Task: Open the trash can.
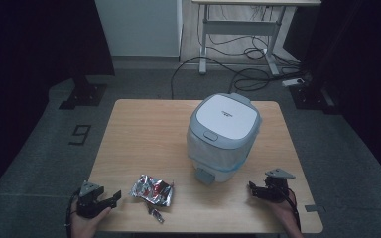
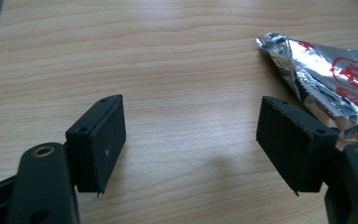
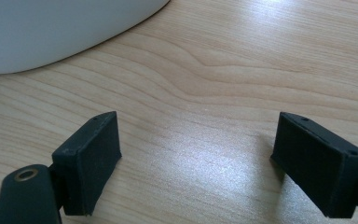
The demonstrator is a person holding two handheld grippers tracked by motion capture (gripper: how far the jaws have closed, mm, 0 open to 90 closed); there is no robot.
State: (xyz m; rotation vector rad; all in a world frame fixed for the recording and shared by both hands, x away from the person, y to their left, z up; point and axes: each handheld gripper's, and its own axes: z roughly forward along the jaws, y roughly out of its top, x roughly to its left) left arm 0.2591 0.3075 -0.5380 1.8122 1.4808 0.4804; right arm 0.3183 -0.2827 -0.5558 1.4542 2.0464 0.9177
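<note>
We take the crumpled foil wrapper (image 1: 152,189) first: silver with red print, it lies flat on the wooden bench (image 1: 144,129) near the front edge, left of centre. A small torn scrap of the same foil (image 1: 156,214) lies just in front of it, closer to the bench's near edge. In the left gripper view the wrapper (image 2: 328,79) sits at the upper right, its creased end lying just beyond the right-hand jaw; whether it touches that jaw we cannot tell.

To the wrapper's left, at the front left corner of the bench, we see the left gripper (image 1: 110,200) held in a hand (image 1: 82,225), pointing toward the wrapper. Its jaws stand wide apart with only bare wood between them (image 2: 191,140).

Behind and to the right of the wrapper stands a small grey and white bin (image 1: 223,136) with a closed lid, a plastic liner showing round its body and a pedal at its foot. In the right gripper view its pale wall (image 3: 60,28) curves across the upper left.

At the front right, well apart from the wrapper, we see the right gripper (image 1: 254,190) pointing left toward the bin's base. Its jaws also stand apart, nothing between them (image 3: 196,154)
</note>
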